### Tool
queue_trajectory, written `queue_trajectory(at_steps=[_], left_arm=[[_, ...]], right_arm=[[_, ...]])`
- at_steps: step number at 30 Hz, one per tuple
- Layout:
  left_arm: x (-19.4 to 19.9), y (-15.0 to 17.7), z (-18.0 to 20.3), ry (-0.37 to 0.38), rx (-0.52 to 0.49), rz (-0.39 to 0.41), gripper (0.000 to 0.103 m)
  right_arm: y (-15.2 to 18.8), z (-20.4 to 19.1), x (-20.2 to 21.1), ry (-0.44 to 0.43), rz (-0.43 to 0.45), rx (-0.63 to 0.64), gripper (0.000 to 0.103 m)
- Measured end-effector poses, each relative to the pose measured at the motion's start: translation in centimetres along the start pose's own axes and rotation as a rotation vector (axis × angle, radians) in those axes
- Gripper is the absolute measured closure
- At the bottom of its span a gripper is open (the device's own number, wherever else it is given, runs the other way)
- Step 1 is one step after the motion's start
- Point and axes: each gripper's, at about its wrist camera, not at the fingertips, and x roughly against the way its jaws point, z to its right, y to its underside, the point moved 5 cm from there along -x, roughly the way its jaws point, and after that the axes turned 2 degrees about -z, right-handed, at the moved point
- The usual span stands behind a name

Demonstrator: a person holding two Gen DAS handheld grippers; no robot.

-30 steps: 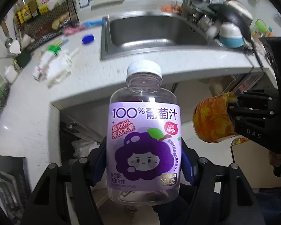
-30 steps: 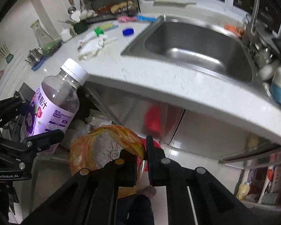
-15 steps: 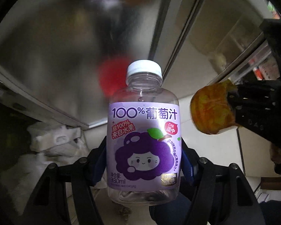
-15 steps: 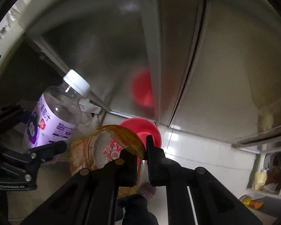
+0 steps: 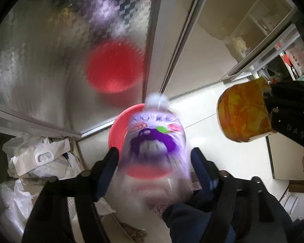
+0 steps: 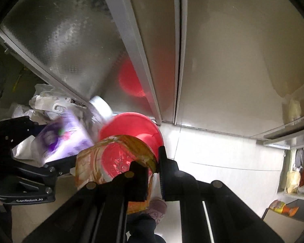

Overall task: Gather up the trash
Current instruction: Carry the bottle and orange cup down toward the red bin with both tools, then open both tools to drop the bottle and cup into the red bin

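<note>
Left tool (image 5: pixel 154 159) spread wide, jaws just opened, grape juice bottle (image 5: pixel 155 139) slipping free over red bin (image 5: pixel 116 129) below. Right tool (image 6: pixel 152 164) clamped on orange wrapper (image 6: pixel 113 158), poised above bin for dropping next.

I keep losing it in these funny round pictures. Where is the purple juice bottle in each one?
Left wrist view: the purple juice bottle is blurred, low in the middle, between the left gripper fingers.
Right wrist view: the bottle is at the left, cap towards the middle.
Shared landmark: the red bin under it.
</note>
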Motion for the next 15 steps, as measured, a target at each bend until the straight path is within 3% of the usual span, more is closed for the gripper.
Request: queue_trajectory(at_steps=[7, 13, 15], left_arm=[[1.9, 0.4, -0.5, -0.006, 0.014, 0.005, 0.028], [3.3, 2.0, -3.9, 0.002, 0.126, 0.032, 0.027], [3.5, 2.6, -5.0, -0.013, 0.156, 0.042, 0.022]], right_arm=[[0.9, 0.0, 0.3, -0.012, -0.013, 0.011, 0.095], [0.5, -0.7, 0.6, -0.031, -0.017, 0.038, 0.095], [0.2, -1.3, 0.4, -0.037, -0.018, 0.055, 0.095]])
